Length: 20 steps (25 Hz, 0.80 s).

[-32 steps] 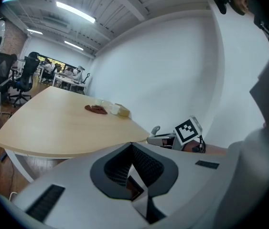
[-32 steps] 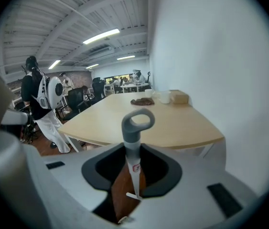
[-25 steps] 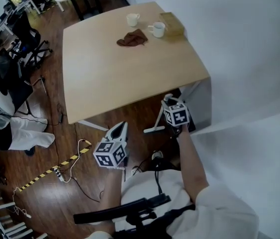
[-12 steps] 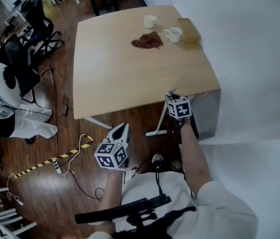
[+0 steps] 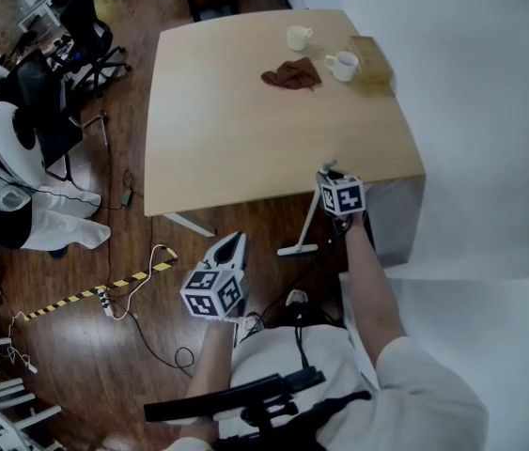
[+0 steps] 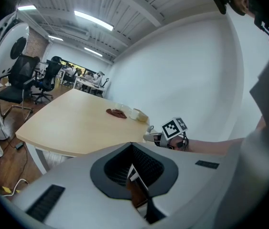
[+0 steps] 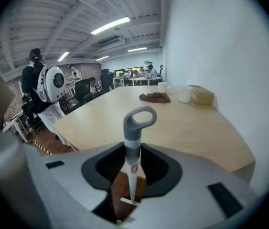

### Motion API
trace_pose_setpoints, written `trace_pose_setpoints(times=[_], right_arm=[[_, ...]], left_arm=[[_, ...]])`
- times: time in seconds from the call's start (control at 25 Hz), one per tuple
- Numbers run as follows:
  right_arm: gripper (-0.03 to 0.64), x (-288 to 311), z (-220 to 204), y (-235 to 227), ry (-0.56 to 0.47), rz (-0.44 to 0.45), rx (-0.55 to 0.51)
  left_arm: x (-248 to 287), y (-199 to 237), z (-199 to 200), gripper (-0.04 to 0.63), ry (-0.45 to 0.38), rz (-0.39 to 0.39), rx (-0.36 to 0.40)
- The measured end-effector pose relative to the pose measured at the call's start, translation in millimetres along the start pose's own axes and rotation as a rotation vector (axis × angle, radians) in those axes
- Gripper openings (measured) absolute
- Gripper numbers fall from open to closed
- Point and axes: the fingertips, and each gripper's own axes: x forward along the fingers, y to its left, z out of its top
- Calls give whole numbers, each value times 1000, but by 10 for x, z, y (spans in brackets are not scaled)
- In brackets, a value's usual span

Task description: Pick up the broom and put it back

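The right gripper point(image 5: 330, 173) was by the near edge of the table point(image 5: 245, 130), close to the corner next to the white wall point(image 5: 490, 111). Its two fingers were closed on the thin white handle of the broom point(image 5: 309, 216). In the right gripper view the handle ran right between the jaws, and its grey loop stuck up above them. The broom leaned a little. Its small head point(image 5: 297, 249) was down at the wood floor point(image 5: 85, 346), just in front of the table's edge. The left gripper point(image 5: 230, 244) was lower and more to the left, well apart from the broom, above the floor. Its fingers were almost together, with only a thin slit between them, and they held nothing. On the far part of the table stood two white cups point(image 5: 299, 37), and one of them was just beside a tan box point(image 5: 374, 60). A brown cloth point(image 5: 292, 74) lay bunched up between the cups. Black chairs point(image 5: 85, 36) stood off to the left, and a strip of yellow and black tape point(image 5: 85, 294) lay on the floor with some wires near it.
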Motion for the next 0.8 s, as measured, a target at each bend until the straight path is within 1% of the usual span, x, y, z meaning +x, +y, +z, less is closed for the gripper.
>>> trace_pose_setpoints(times=[0.16,0.24,0.4,0.52,0.6,0.64,0.8], right_arm=[[137,21,11,-15,1,-18,-9],[159,-33,23,-21,-7,-36,-11],[169,-278,25,-45,-38,-88,13],[166,-572,16,-13,-94,-118,56],[28,-831,-81,101,-139,-113,94],[11,-956,-163,177,-160,-102,119],[11,-1512,-448,481,-238,-69,216]], left_arm=[[-43,56,-1,-11,0,6,-6],[-73,52,-10,-11,1,0,-5],[-165,24,-44,-11,6,-22,7],[-244,-15,-82,-11,10,-50,26],[-328,-40,-108,-11,15,-78,40],[-377,-51,-122,-11,18,-93,47],[-599,-126,-213,-11,34,-160,72]])
